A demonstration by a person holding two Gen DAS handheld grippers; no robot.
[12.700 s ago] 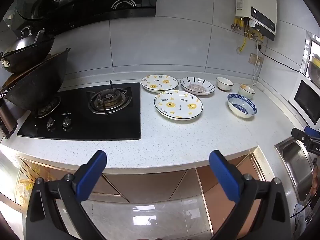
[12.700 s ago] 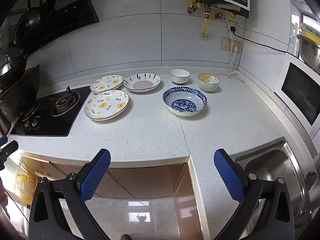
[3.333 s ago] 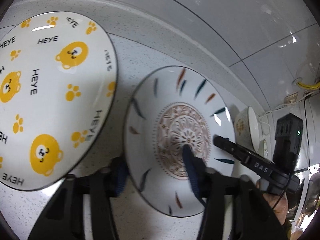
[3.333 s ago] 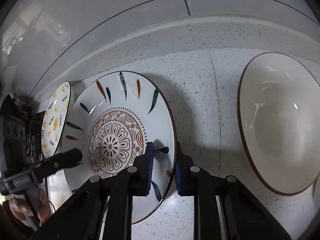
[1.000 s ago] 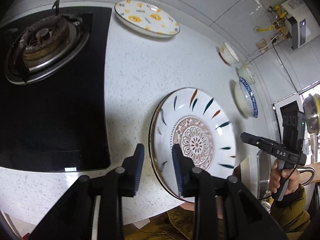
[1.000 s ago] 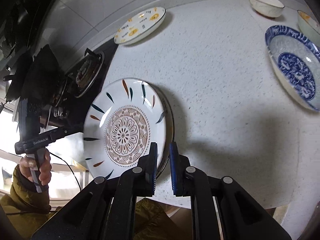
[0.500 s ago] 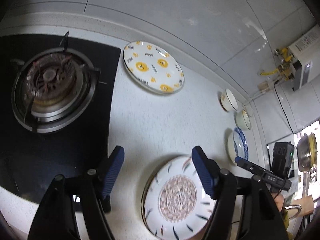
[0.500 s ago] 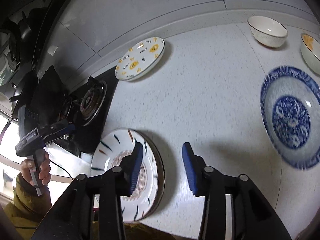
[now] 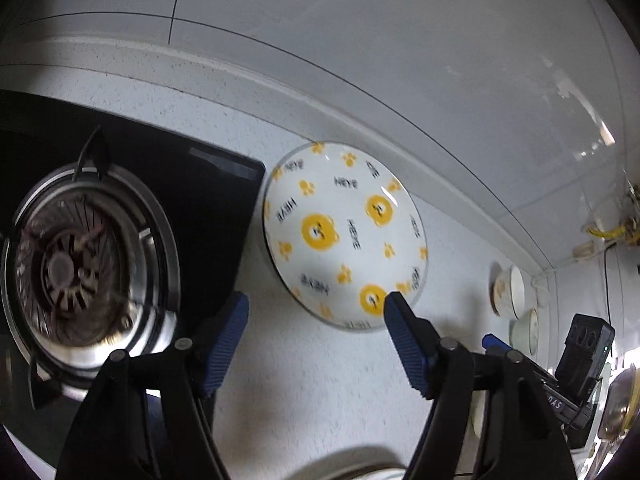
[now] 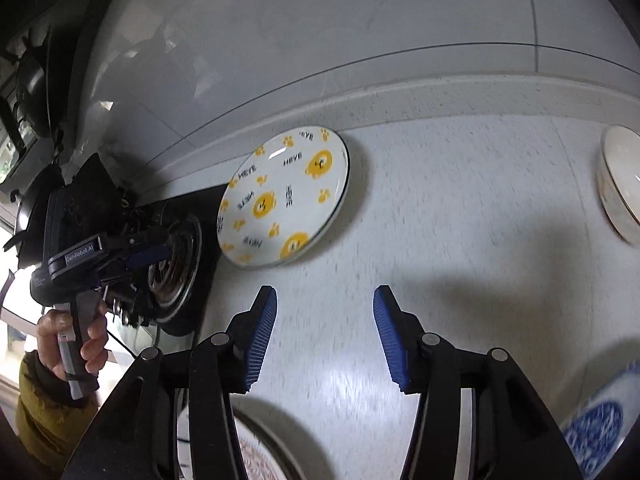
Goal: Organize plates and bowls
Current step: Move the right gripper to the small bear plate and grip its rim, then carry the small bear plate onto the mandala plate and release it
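Note:
A white plate with yellow bears lies flat at the back of the counter, beside the hob. My left gripper hovers open just short of its near rim, nothing between the blue pads. My right gripper hangs over bare counter in front of the same plate; its jaws are opening and hold nothing. The flower-patterned plate lies on another plate at the bottom edge, mostly hidden behind the right gripper's body. A blue-patterned bowl sits at the lower right.
The gas burner on the black hob fills the left. A white bowl stands at the right; two small bowls stand by the back wall. A hand holds the left gripper's handle. The tiled wall rises behind the counter.
Both grippers let go of the flower-patterned plate, opened, and moved away toward the back of the counter. The yellow bear plate is now much closer in both views.

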